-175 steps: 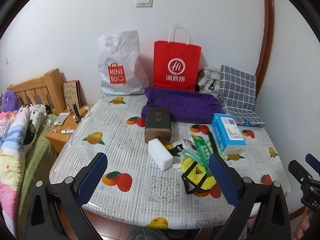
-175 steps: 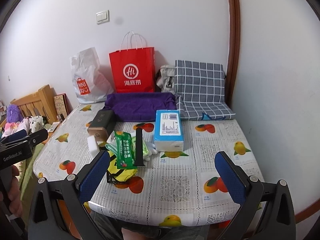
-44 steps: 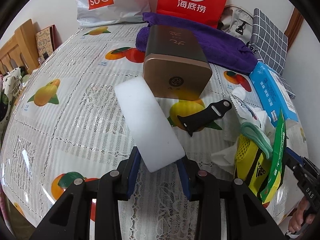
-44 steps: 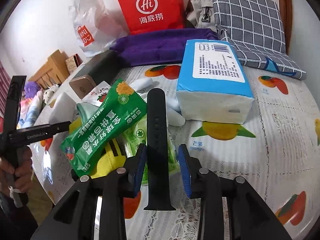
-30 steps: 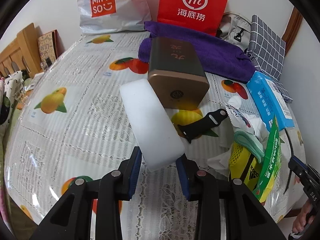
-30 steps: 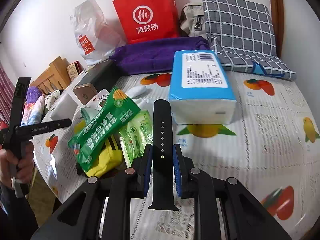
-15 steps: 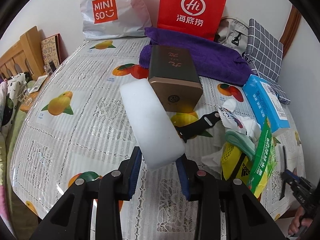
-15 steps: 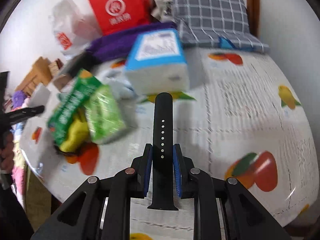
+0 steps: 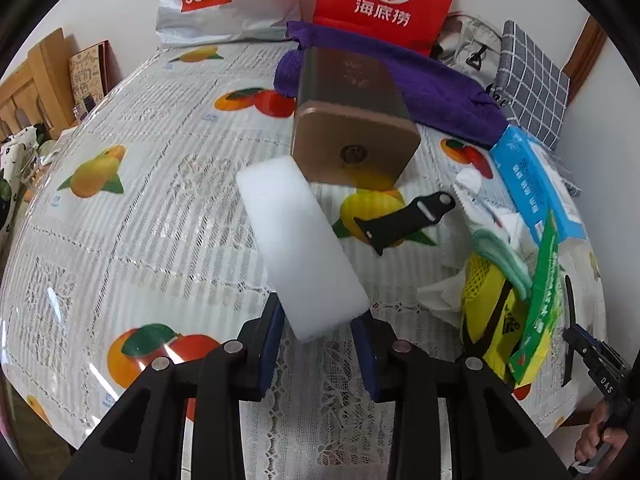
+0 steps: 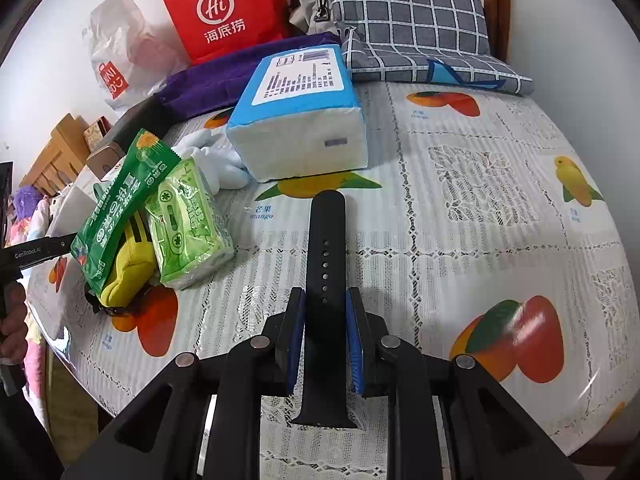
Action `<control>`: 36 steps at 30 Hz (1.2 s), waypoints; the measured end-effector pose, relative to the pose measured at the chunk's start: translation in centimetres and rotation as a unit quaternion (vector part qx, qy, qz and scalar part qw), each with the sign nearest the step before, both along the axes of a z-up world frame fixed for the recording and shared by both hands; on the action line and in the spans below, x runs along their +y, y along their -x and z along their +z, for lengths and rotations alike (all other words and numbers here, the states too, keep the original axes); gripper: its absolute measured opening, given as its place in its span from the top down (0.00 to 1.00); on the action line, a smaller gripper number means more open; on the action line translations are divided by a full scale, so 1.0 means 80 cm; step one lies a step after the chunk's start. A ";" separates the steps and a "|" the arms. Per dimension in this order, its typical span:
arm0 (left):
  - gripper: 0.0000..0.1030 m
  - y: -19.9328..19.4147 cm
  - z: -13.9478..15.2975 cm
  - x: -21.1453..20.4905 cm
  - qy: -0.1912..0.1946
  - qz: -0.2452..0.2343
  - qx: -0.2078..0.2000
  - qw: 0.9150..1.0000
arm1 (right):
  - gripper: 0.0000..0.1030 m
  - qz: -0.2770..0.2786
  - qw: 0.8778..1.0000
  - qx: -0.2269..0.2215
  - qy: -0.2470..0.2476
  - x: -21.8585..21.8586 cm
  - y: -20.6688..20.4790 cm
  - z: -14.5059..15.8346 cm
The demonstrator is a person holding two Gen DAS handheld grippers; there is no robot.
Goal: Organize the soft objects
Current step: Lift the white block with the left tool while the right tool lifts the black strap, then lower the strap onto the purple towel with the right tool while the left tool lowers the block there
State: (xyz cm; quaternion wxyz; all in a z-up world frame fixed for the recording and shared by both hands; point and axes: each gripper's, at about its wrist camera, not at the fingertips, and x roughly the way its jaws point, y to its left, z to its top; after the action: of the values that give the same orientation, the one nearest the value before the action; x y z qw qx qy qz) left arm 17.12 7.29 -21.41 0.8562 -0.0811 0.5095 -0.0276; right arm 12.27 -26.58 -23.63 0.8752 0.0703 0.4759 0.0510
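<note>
My left gripper [image 9: 318, 350] is shut on a white sponge block [image 9: 298, 248], which sticks out forward above the fruit-print tablecloth [image 9: 140, 208]. In the right wrist view my right gripper [image 10: 325, 340] is shut on a black watch strap [image 10: 326, 264] with a row of holes, held low over the cloth. A second black strap piece [image 9: 404, 222] lies on the table right of the sponge. A pile at the right holds a yellow pouch [image 10: 128, 264], a green snack packet [image 10: 120, 208], a green tissue pack [image 10: 186, 224] and a blue tissue pack [image 10: 298, 116].
A brown-gold box [image 9: 352, 120] lies just beyond the sponge. A purple towel [image 9: 436, 92], a red paper bag [image 9: 384, 0], a white plastic bag [image 9: 216, 0] and a grey checked cushion [image 10: 408, 20] line the wall. A wooden headboard [image 9: 24, 92] stands left.
The right gripper with the strap swung away from the pile and sank toward the cloth at the right. The left gripper with the sponge has hardly moved.
</note>
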 end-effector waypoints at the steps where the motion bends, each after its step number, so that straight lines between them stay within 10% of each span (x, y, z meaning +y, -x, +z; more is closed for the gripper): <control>1: 0.69 -0.001 0.004 0.002 0.001 0.000 -0.002 1.000 | 0.80 0.001 1.000 0.000 -0.004 -0.001 0.001 0.003; 36: 0.69 -0.145 0.137 -0.011 -0.024 -0.020 -0.081 0.996 | 0.80 0.037 0.995 -0.093 0.004 0.026 -0.173 0.168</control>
State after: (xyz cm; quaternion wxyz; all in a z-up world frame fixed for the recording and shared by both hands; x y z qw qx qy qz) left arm 28.74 6.42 -10.49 0.8957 -0.0475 0.4403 -0.0392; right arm 26.14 -24.47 -10.17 0.9135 0.0444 0.3948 0.0880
